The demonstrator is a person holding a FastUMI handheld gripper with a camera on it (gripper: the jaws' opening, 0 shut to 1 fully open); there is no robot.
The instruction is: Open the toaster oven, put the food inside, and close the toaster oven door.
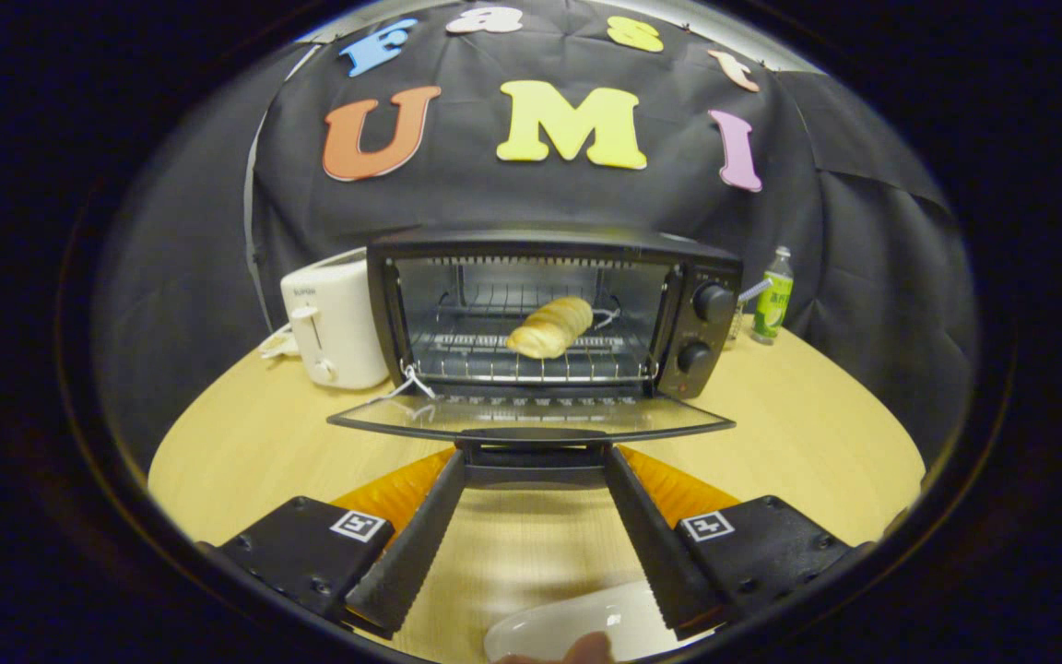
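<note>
A white dish (pixel 577 627) is seen nearest, low between the fingers, on the wooden table (pixel 817 433). The gripper (pixel 534 458) is held with its fingers spread apart, nothing clamped; their tips are set at either end of the handle (pixel 533 441) of the lowered glass door (pixel 531 415). Beyond the tips, the toaster oven (pixel 554 314) is found open, and the bread roll (pixel 550 326) is laid on its wire rack (pixel 494 355). A white toaster (pixel 333 318) is placed just beside the oven, a green bottle (pixel 774 295) at its other side.
</note>
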